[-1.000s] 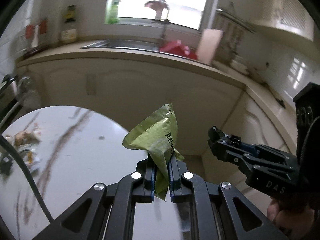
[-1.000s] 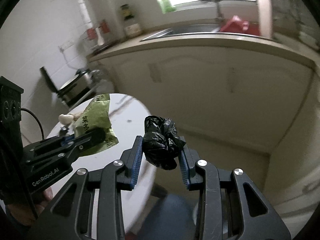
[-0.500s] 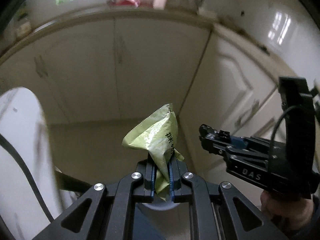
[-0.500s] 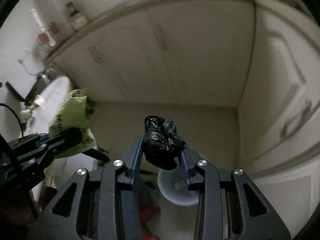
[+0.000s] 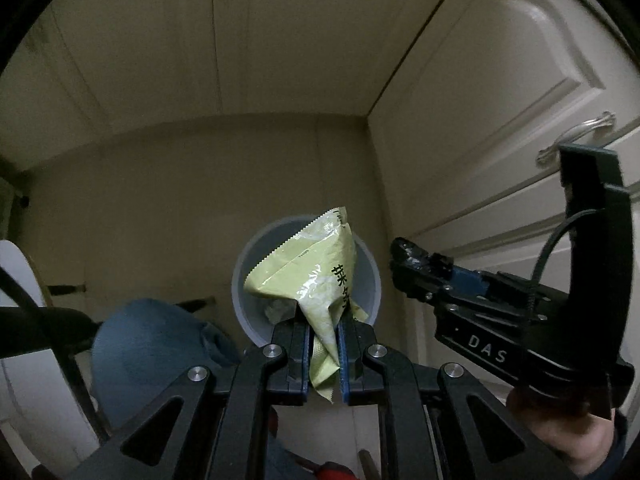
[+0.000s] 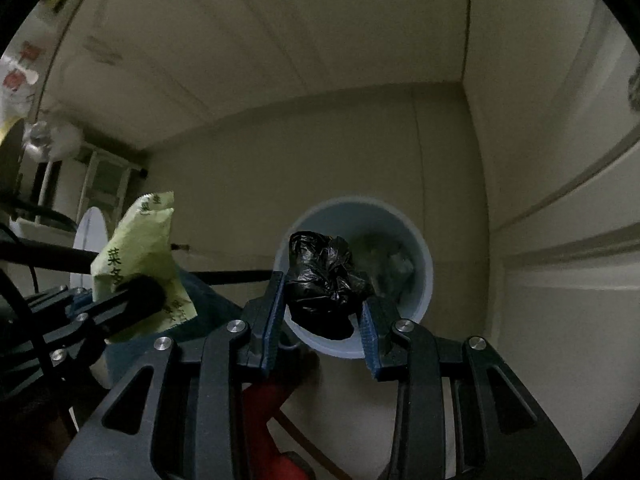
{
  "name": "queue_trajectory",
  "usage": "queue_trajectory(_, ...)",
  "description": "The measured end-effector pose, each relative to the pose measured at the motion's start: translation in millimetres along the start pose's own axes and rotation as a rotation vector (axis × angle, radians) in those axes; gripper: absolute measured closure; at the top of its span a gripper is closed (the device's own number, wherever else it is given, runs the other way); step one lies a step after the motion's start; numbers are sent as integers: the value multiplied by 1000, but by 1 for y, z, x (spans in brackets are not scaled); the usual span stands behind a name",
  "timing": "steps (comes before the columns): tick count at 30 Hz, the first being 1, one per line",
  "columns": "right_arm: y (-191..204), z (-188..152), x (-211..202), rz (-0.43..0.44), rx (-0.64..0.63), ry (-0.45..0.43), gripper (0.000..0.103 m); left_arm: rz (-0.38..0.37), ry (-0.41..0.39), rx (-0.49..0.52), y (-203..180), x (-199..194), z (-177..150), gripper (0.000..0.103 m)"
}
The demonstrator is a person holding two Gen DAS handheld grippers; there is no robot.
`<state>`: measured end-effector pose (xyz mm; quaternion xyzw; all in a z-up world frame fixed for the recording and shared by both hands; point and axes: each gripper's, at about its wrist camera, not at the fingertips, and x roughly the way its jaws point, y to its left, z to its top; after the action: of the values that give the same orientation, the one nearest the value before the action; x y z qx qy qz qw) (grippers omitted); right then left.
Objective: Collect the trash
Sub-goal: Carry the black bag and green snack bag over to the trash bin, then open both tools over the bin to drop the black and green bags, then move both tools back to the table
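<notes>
Two grippers point steeply down over a pale blue round bin (image 6: 424, 280) that stands on the floor in the corner where cream cupboard doors (image 5: 500, 100) meet. The left gripper (image 5: 324, 354) has its jaws nearly together, pinching the lower end of a crumpled light green wrapper (image 5: 316, 280) with dark printed characters; the wrapper's wide, serrated end fans out above the pads and, in the left wrist view, covers much of the bin's (image 5: 372, 276) mouth. The right gripper (image 6: 322, 316) has its jaws partly apart and clamped on both sides of a scrunched black plastic bag (image 6: 324, 284), which hangs over the near rim of the bin. Pale crumpled rubbish already lies in the bin. In the right wrist view the green wrapper (image 6: 140, 256) sits to the left of the bin, over the floor. A blue-clad knee (image 5: 152, 344) shows below the left gripper, with the edge of a white round table (image 5: 20, 272) at far left.
</notes>
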<state>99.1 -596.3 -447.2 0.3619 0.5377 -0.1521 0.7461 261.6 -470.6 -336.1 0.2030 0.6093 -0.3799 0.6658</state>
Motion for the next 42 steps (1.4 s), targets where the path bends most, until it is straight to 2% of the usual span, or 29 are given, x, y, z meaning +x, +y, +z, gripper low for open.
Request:
queue_trajectory(8, -2, 11, 28, -18, -1, 41, 68, -4, 67, -25, 1, 27, 23, 91)
queue_trajectory(10, -6, 9, 34, -24, 4, 49, 67, -6, 75, -32, 1, 29, 27, 85)
queue_trajectory(12, -9, 10, 40, -27, 12, 61, 66, -4, 81, -33, 2, 32, 29, 73)
queue_trajectory(14, -12, 7, 42, -23, 24, 65, 46, 10, 80, -32, 2, 33, 31, 62)
queue_trajectory(15, -12, 7, 43, -21, 29, 62, 41, 22, 76, -33, 1, 36, 32, 58)
queue_trajectory(16, -13, 6, 42, -23, 35, 55, 30, 33, 73, -33, 1, 36, 33, 56)
queue_trajectory(19, -16, 2, 40, -23, 55, 39, 13, 50, 64, -44, 1, 36, 36, 48)
queue_trajectory(21, -18, 0, 37, -35, 70, 27, 2, 68, 42, -44, -1, 33, 37, 39)
queue_trajectory(24, -24, -1, 28, -42, 107, 17, 0, 121, -4, -22, -9, 26, 38, 28)
queue_trajectory(28, -21, 2, 10, -37, 120, -24, 0, 153, -65, -11, -16, 11, 37, 23)
queue_trajectory(33, -16, 1, -26, -27, 141, -102, 0, 144, -136, -4, -26, -13, 37, 22)
queue_trajectory(42, 6, 7, -116, -44, 118, -280, 0, 91, -310, 65, -31, -80, -15, 18)
